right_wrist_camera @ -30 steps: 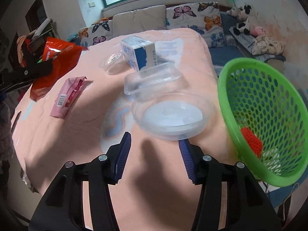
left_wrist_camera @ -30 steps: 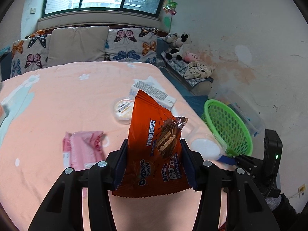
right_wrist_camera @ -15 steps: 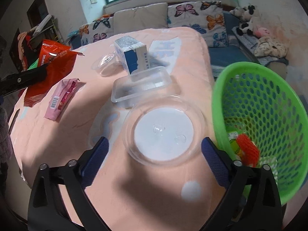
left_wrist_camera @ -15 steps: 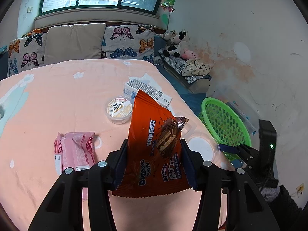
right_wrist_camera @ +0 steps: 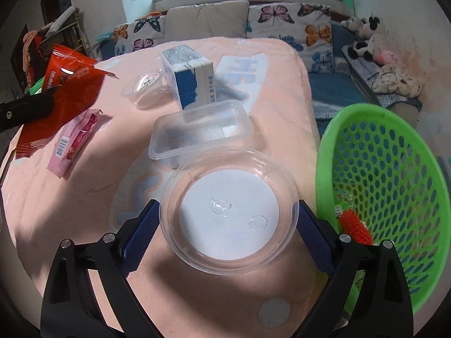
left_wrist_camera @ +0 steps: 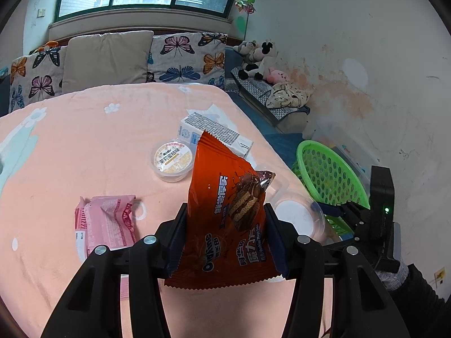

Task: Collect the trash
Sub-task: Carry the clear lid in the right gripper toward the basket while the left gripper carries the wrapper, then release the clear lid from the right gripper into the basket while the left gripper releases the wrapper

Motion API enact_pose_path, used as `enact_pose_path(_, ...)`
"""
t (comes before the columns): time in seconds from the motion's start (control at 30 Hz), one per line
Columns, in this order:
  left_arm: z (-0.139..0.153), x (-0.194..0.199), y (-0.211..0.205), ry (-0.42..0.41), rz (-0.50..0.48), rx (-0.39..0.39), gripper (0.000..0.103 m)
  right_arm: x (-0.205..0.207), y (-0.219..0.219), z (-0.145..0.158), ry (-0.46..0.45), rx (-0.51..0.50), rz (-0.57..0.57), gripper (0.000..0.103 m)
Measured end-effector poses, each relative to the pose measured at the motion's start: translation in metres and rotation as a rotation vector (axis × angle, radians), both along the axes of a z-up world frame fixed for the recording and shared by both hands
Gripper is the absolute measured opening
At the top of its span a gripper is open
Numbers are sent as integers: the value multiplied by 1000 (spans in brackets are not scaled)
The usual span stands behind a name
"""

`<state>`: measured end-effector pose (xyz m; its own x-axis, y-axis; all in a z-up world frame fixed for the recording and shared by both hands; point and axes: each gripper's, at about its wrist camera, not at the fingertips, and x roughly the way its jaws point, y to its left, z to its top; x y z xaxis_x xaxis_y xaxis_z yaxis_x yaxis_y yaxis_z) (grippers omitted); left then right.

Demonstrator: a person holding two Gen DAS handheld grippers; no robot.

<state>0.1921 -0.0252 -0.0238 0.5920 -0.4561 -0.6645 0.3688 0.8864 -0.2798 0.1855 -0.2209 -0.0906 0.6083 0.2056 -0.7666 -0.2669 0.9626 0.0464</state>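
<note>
Clear plastic round bowl point(right_wrist_camera: 229, 211) sits between your right gripper point(right_wrist_camera: 227, 232)'s wide-spread jaws, which have just closed slightly but aren't gripping; your left gripper point(left_wrist_camera: 225, 239) clamps the orange snack bag point(left_wrist_camera: 225, 214). Beyond lie a rectangular tub point(right_wrist_camera: 200, 131), pink wrapper point(right_wrist_camera: 74, 142), sealed cup point(right_wrist_camera: 145, 84) and carton point(right_wrist_camera: 188, 76); only scraps are in the green basket point(right_wrist_camera: 394, 186).

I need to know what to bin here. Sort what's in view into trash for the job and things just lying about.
For the job:
orange snack packet
round clear plastic bowl
rectangular clear plastic tub
pink wrapper
small lidded pudding cup
blue-and-white carton
green mesh basket

Lying about:
butterfly cushions
plush toys
</note>
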Motion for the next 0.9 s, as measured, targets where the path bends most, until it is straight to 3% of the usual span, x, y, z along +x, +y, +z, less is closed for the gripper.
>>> enact_pose_path(0.2,6,5,-19,-6,-42,2,50,-17,-15,21,-52,35,-22,93)
enact_pose_path(0.4,9,16,-51,14,-99,-16,50,-24,-60,37,-76,78,-116,93)
enact_pose_path(0.6,9,28,-100,31,-173,-2,50,-25,-115,27,-54,90,-253,93)
enact_pose_path(0.9,-3,48,-177,87,-263,41,50,-25,-166,9,-12,105,-338,94)
